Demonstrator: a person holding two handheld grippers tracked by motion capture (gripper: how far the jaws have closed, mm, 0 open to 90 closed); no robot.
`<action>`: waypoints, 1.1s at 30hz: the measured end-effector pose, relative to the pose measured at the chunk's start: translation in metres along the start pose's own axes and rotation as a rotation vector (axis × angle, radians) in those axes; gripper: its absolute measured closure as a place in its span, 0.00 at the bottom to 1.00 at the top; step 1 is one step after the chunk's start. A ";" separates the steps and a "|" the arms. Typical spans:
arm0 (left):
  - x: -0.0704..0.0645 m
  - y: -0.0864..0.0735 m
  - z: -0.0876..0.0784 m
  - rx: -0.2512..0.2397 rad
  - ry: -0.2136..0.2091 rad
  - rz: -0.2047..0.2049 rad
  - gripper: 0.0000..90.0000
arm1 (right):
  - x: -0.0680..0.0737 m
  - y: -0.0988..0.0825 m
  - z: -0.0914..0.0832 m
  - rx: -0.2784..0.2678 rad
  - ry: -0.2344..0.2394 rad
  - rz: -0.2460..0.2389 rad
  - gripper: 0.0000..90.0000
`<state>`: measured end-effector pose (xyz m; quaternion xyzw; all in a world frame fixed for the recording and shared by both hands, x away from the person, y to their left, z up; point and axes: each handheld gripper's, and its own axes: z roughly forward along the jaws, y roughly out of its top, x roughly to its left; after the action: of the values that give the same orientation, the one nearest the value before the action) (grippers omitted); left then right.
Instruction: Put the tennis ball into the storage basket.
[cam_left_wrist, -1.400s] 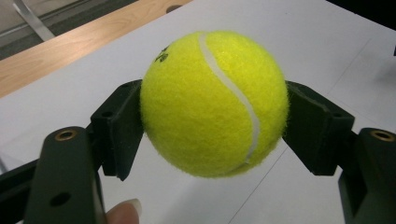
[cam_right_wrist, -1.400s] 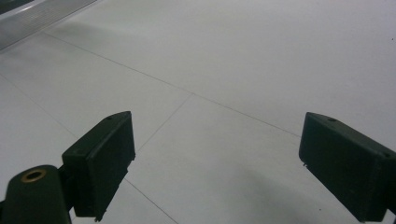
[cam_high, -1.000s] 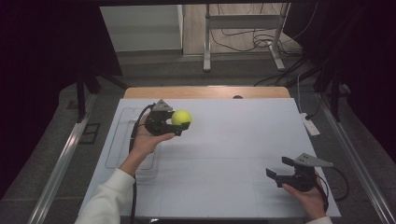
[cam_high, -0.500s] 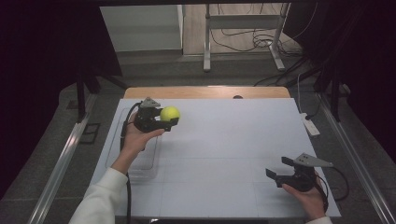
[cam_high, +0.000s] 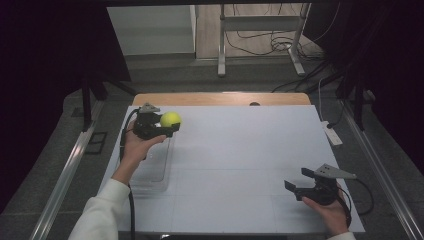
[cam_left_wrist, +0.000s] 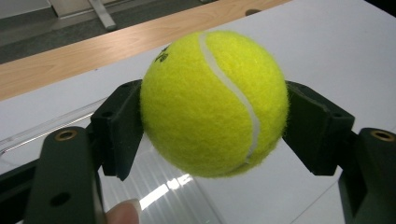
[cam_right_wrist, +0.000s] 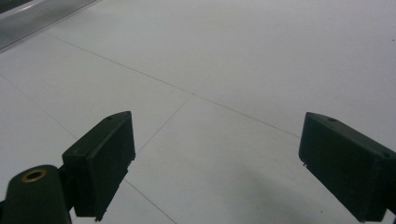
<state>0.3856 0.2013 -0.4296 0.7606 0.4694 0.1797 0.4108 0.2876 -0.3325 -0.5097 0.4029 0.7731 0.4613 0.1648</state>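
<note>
Left gripper (cam_high: 167, 126) fingers grasp the tennis ball (cam_high: 170, 119) above the table's (cam_high: 240, 145) left edge; right gripper (cam_high: 295, 187) fingers released.

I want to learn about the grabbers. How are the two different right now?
The left gripper squeezes a yellow tennis ball; the right gripper is open with nothing between its jaws. The left is at the table's far side, the right at its near edge. Both have black jaws.
</note>
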 end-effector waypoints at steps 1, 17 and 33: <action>0.002 -0.001 0.000 0.001 0.005 -0.003 0.30 | 0.000 0.000 0.000 0.000 0.000 0.000 0.12; 0.025 -0.007 0.002 0.028 0.075 -0.051 0.30 | 0.000 0.000 -0.001 -0.004 0.001 0.002 0.12; 0.042 -0.012 0.008 0.059 0.115 -0.096 0.30 | -0.001 0.000 0.000 -0.003 0.001 0.003 0.12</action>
<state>0.4050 0.2361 -0.4484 0.7377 0.5331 0.1892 0.3687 0.2880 -0.3332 -0.5092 0.4038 0.7717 0.4631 0.1645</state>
